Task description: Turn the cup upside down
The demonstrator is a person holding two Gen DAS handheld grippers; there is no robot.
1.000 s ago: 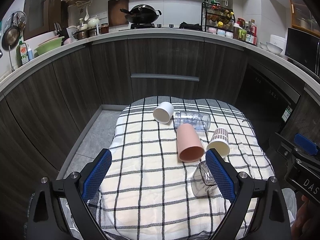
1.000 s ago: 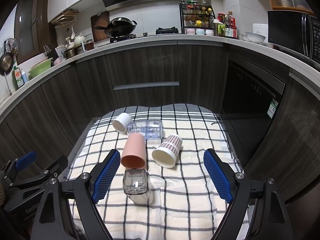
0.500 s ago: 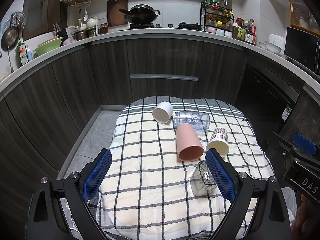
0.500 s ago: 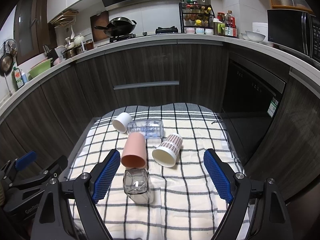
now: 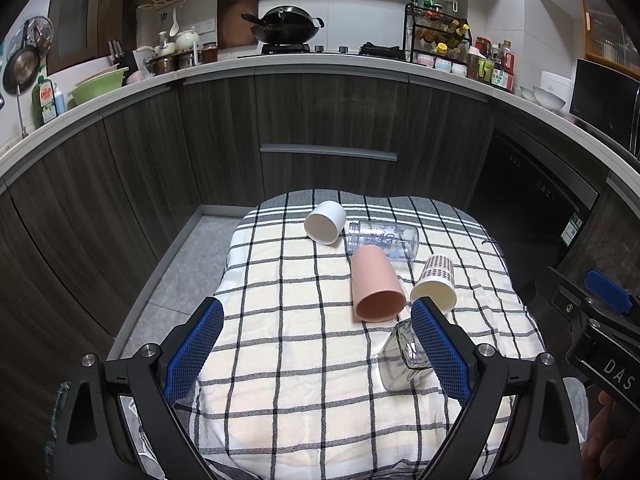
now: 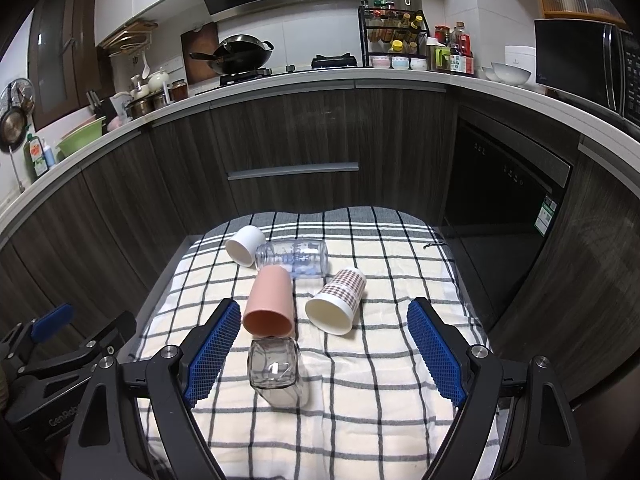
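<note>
While both sets of jaws are standing spread wide with nothing between them, the left gripper [image 5: 316, 344] and the right gripper [image 6: 324, 350] are hovering over the near edge of the desk [image 6: 380, 412], which is wearing a checked cloth. Closest to the jaws, the square clear glass [image 6: 276, 372] is lying on its side, its long axis running near to far with one end facing the cameras; in the right wrist view it is sitting just inside the left finger pad [image 6: 212, 344], while in the left wrist view it is partly hiding behind that gripper's right pad [image 5: 436, 348]. Beyond it, the pink cup [image 6: 268, 304] is lying mouth toward the cameras and seemingly touching the glass. Right of that, the plaid paper cup [image 6: 336, 300] is lying tilted, mouth near-left. Farther off, the clear bottle [image 6: 294, 258] is lying crosswise, left to right, with the white cup [image 6: 244, 246] just beside its left end. Which cup the task means is not settled by these views; every one is resting on its side. Judging by position, the right gripper is better centred on the cluster, so a forward and downward reach across a cup's axis seems likely. Both grippers are being held roughly level, pointing forward and slightly down.
</note>
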